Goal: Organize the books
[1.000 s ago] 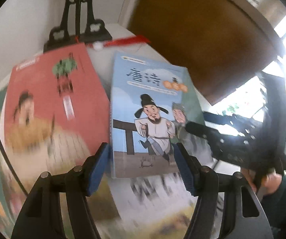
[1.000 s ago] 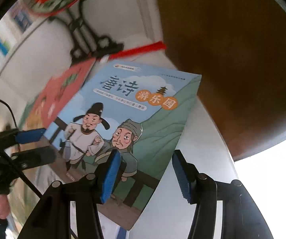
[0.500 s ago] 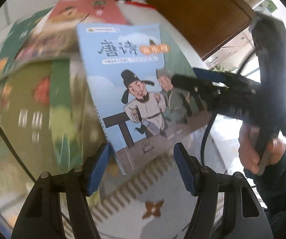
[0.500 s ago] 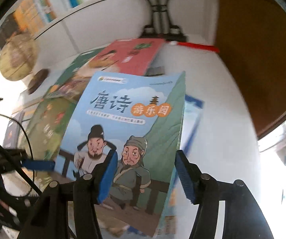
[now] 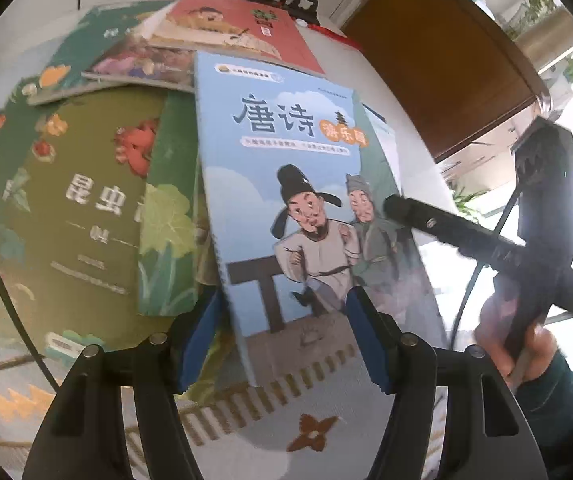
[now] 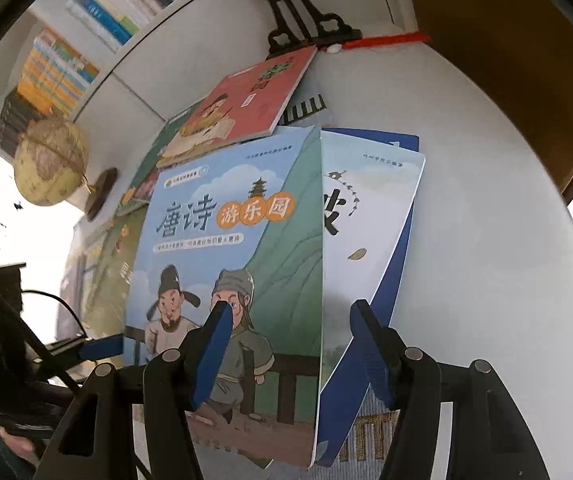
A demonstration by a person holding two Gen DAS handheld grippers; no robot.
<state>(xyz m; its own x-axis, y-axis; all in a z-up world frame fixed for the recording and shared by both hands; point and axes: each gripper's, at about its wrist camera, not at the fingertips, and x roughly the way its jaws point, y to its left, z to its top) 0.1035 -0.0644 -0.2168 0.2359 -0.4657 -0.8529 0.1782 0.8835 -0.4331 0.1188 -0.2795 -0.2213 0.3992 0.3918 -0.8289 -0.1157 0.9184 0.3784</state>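
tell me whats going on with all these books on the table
A person is sorting a spread of books on a white table with a handheld gripper in each hand. Both the left gripper and the right gripper hover with jaws open over the light blue book with two cartoon men; the right jaws have just been opening. That book lies on top, overlapping a white book, with an olive green book and a red book nearby.

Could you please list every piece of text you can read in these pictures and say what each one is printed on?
"唐诗" and "游乐园": blue book cover.
"昆虫", next character hidden: olive-green book.
Blue book's subtitle and top logo line: too small.
Red book, white book, shelf spines: not legible.
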